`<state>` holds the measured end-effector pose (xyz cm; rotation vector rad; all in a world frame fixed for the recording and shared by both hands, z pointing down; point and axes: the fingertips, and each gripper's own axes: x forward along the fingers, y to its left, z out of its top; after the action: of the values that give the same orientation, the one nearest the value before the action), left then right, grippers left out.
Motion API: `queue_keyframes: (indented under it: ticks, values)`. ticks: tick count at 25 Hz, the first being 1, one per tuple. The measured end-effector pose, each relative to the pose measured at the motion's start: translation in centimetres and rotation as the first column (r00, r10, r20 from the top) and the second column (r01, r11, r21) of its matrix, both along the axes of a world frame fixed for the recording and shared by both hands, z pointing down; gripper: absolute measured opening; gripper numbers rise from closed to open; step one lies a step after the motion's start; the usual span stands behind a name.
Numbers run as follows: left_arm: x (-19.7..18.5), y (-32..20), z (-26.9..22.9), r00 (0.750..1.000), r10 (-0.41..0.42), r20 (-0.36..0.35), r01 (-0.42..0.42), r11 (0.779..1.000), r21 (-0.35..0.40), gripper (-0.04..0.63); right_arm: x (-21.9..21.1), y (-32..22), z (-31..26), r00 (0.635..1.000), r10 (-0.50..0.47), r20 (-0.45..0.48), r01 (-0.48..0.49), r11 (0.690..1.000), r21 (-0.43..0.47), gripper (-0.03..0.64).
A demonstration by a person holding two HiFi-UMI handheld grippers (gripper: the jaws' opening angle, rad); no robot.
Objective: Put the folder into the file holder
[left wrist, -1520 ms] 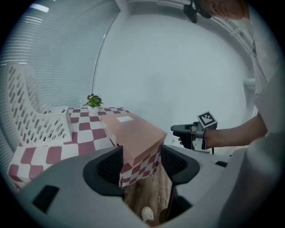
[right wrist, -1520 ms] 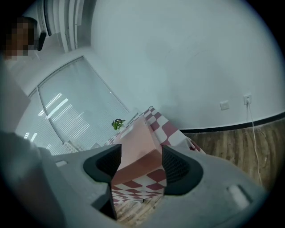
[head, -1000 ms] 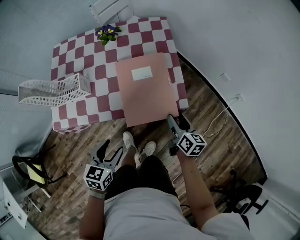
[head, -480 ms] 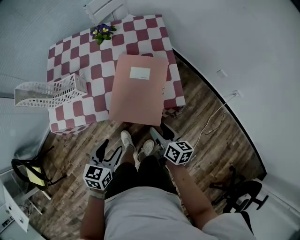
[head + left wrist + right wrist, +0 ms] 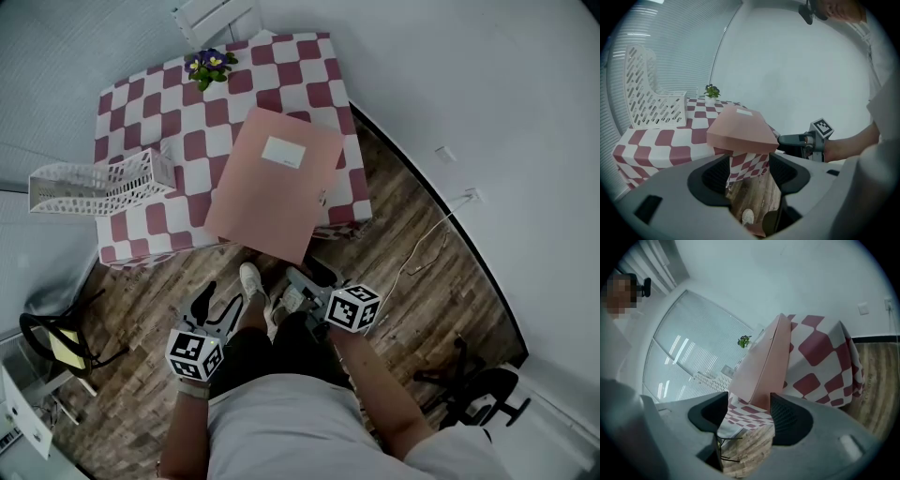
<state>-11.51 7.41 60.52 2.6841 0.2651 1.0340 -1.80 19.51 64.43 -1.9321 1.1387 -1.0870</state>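
Pink folder (image 5: 272, 183) has swung corner-first past surface (image 5: 141, 103) edge, well apart from file holder (image 5: 98, 183) | right claw (image 5: 302, 275) spread at that corner, not pinching | left claw (image 5: 220, 298) spread, empty | risk: overhanging folder tips floorward if nudged

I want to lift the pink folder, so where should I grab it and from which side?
Probably the near corner of the pink folder, coming in from the floor side. It lies flat on the table, but that corner overhangs the edge, so one jaw can slip under. The right gripper is open right there.
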Motion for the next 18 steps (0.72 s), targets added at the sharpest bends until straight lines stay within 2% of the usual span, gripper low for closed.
queue_keyframes:
  ticks: [5, 9, 14, 16, 18]
  values:
    - [0.2, -0.1, 0.4, 1.0, -0.014, 0.013, 0.014, 1.0, 0.001, 0.249, 2.7, 0.8, 0.7, 0.995, 0.051, 0.082, -0.054, 0.998, 0.04, 0.275]
    - [0.2, -0.6, 0.4, 0.999, -0.037, 0.021, 0.037, 0.999, 0.007, 0.249, 4.9, 0.3, 2.1, 0.977, 0.069, 0.201, -0.087, 0.993, 0.08, 0.286]
    - [-0.4, -1.2, 0.9, 0.997, -0.07, 0.04, 0.07, 0.998, 0.009, 0.249, 5.6, -0.7, 3.2, 0.941, 0.029, 0.337, -0.08, 0.987, 0.14, 0.291]
    - [-0.7, -1.4, 1.1, 0.995, -0.083, 0.047, 0.083, 0.997, 0.007, 0.249, 5.5, -1.6, 3.0, 0.922, -0.005, 0.387, -0.077, 0.978, 0.196, 0.291]
    - [-1.0, -1.6, 1.2, 0.994, -0.096, 0.052, 0.096, 0.995, 0.004, 0.249, 5.6, -3.1, 1.6, 0.912, -0.05, 0.408, -0.082, 0.95, 0.301, 0.296]
